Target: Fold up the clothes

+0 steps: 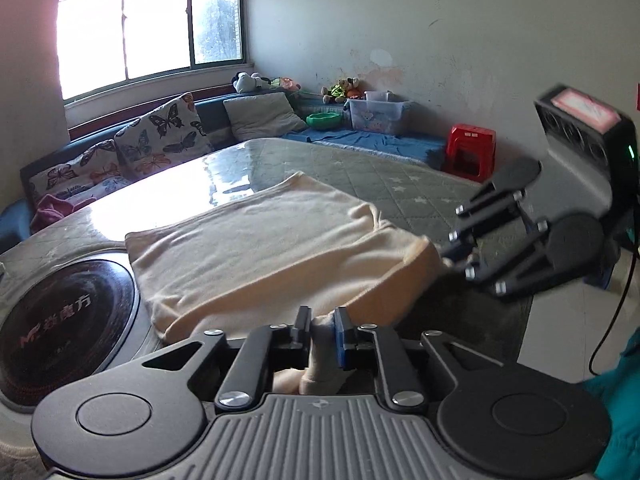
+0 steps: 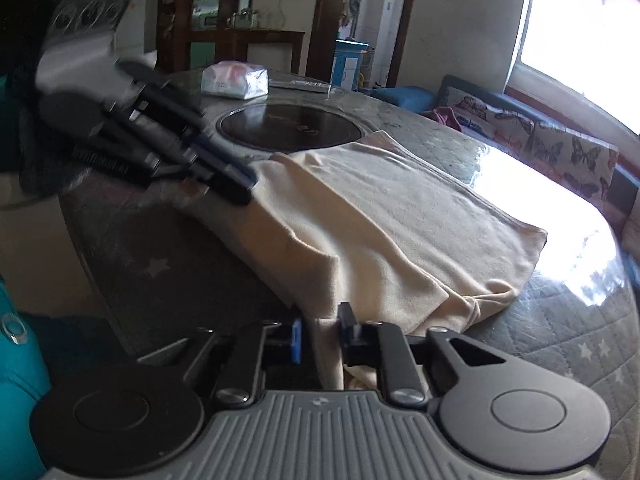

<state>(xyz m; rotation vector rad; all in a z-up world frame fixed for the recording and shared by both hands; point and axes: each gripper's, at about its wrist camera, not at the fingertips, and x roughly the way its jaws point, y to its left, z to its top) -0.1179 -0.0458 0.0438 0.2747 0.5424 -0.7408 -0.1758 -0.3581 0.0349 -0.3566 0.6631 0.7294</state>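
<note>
A cream garment [image 1: 256, 248] lies spread on the round glass-topped table [image 1: 168, 184], its near edge lifted. My left gripper [image 1: 322, 330] is shut on a near corner of the cloth, which bunches between its pads. In the right wrist view the same cream garment [image 2: 392, 216] stretches away across the table [image 2: 560, 320]. My right gripper [image 2: 320, 334] is shut on the other near corner, with fabric pinched between its fingers. The right gripper [image 1: 460, 254] shows from the side in the left wrist view, at the cloth's right corner. The left gripper [image 2: 236, 184] shows at the cloth's left edge in the right wrist view.
A dark round induction hob [image 1: 60, 320] is set into the table left of the garment. A tissue pack [image 2: 234, 78] lies beyond the hob. Butterfly cushions [image 1: 160, 136] line a bench under the window. A red stool [image 1: 472, 150] stands on the floor to the right.
</note>
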